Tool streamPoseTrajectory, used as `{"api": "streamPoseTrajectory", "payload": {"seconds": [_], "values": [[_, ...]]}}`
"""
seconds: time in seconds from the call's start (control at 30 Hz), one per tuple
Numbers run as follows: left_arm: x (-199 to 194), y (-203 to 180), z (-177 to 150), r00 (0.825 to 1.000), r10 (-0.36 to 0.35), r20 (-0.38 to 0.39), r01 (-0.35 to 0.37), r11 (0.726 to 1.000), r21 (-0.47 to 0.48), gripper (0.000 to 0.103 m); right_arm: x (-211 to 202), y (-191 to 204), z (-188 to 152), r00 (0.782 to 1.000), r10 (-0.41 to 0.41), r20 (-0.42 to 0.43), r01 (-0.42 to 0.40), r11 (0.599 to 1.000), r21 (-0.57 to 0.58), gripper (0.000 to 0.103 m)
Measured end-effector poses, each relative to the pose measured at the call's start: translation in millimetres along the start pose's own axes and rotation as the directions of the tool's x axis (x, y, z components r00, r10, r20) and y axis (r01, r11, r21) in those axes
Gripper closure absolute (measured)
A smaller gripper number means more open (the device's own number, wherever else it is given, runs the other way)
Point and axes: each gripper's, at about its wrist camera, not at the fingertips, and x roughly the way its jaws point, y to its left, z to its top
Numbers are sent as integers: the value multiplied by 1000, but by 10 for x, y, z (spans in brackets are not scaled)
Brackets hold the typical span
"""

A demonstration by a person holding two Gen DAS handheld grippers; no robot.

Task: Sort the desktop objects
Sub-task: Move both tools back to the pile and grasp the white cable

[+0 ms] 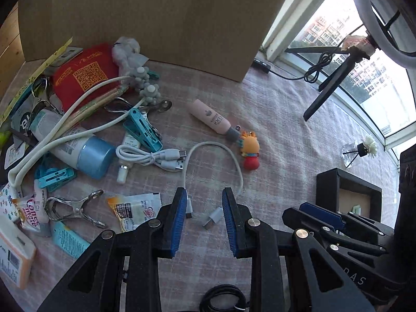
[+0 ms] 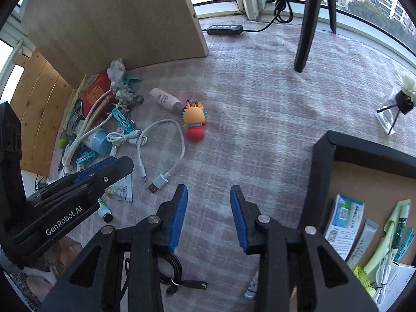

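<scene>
Hovering part-open and empty, the left gripper (image 1: 204,215) brackets the short white USB cable (image 1: 213,147), near the clutter pile. Lowering squarely over its plug should give a clean pinch. The right gripper (image 2: 209,215), also empty, stands part-open beside the black box (image 2: 364,148).

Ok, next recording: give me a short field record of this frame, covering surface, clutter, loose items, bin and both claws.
surface: checked cloth
clutter pile: far left, by the cardboard sheet
loose items: white USB cable, pink tube, orange figurine
bin: black box at right, already holding packets and a clip
left claw: open, empty, over the cable's plug ends
right claw: open, empty, over bare cloth
</scene>
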Motion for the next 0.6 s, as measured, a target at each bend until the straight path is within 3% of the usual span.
{"api": "streamPoseTrajectory", "payload": {"seconds": [0.3,0.6], "values": [[308,208,122,998,-38,-51,35,997,-67,78,442,5,132,996,55,-70,-49,995,84,77],[491,247,135,997,-37,-73,31,996,-87,88,506,-16,161,995,69,-71,-61,993,104,78]]}}
